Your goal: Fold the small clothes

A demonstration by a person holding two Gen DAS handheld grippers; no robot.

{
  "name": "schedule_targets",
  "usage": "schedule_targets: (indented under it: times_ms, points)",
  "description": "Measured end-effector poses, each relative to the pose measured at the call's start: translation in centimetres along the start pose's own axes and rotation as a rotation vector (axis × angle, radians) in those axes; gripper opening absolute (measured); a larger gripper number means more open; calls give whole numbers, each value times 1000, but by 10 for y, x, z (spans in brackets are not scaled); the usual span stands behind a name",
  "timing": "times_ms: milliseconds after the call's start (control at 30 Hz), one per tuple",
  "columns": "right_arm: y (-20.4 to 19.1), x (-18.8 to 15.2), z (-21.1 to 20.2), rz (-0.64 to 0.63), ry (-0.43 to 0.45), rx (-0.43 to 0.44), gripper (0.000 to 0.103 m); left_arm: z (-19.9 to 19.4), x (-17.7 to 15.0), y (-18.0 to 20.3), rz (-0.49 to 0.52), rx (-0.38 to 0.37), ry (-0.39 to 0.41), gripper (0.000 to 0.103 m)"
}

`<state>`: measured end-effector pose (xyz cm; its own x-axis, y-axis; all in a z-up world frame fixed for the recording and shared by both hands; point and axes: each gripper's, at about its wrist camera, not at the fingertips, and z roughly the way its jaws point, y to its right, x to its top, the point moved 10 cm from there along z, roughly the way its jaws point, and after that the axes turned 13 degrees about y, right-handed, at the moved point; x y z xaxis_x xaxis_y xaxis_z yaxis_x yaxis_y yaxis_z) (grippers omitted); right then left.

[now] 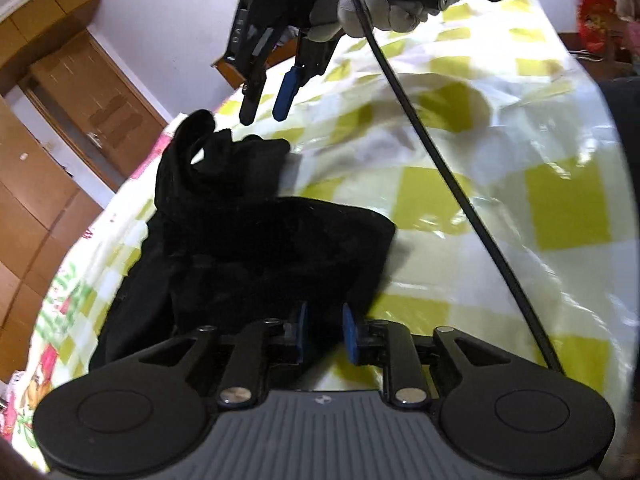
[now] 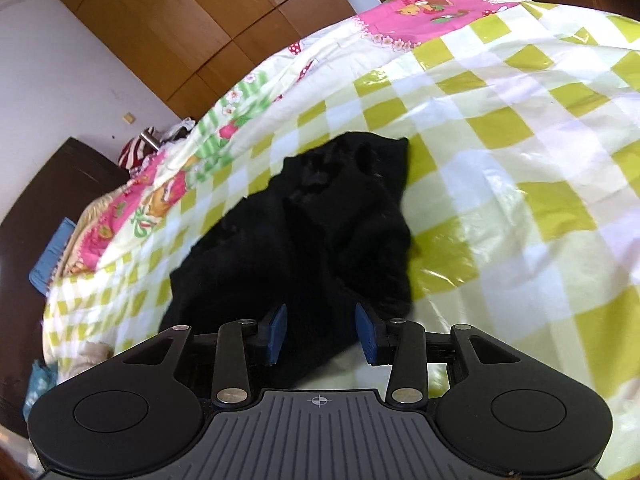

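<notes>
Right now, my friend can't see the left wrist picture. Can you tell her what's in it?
A crumpled black garment lies on a yellow-and-white checked bedspread. The left gripper is open at its near edge; the right gripper, in a gloved hand, hangs open above its far end.

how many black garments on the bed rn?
1 that I can make out: a crumpled black garment on the checkered bedspread, just ahead of both open claws, left and right. Too dark to exclude a second piece within the heap.
</notes>
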<state>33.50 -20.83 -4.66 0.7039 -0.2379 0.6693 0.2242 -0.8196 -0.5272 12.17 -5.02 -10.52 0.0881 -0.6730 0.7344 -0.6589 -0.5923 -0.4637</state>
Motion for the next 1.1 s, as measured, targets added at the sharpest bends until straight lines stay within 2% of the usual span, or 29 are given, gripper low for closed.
schedule_targets:
  times_ms: [100,233,333,400,567,667,733,800,867,933,1000,1100]
  points:
    - [3,-9,-2,0,-11,5,38,-2,4,7,6,-6,0,51]
    - [7,-20,-3,16,-23,-5,38,24,4,7,9,57,-17,52]
    - [6,-17,-7,-61,-5,-25,38,37,5,-4,-41,97,-23,50]
    - [5,-11,-8,-170,22,-49,38,39,7,-19,-145,97,-19,26]
    - [6,-9,2,-485,65,-119,41,29,7,-69,-485,135,-2,25]
    - [-2,-4,14,-578,93,-92,41,23,3,-99,-671,163,17,24]
    - [-8,3,25,-637,124,-73,41,20,-2,-114,-729,196,23,24]
    - [-11,10,37,-729,172,-99,41,17,-6,-129,-791,224,33,24]
    - [-14,14,50,-798,190,-109,41,15,-10,-145,-835,250,43,24]
    - [-20,15,60,-843,180,-78,41,12,-14,-160,-874,278,57,24]
    - [-25,15,66,-917,184,-81,41,6,-20,-181,-915,324,79,24]
    - [-35,13,70,-990,182,-58,41,-7,-37,-219,-970,437,109,23]
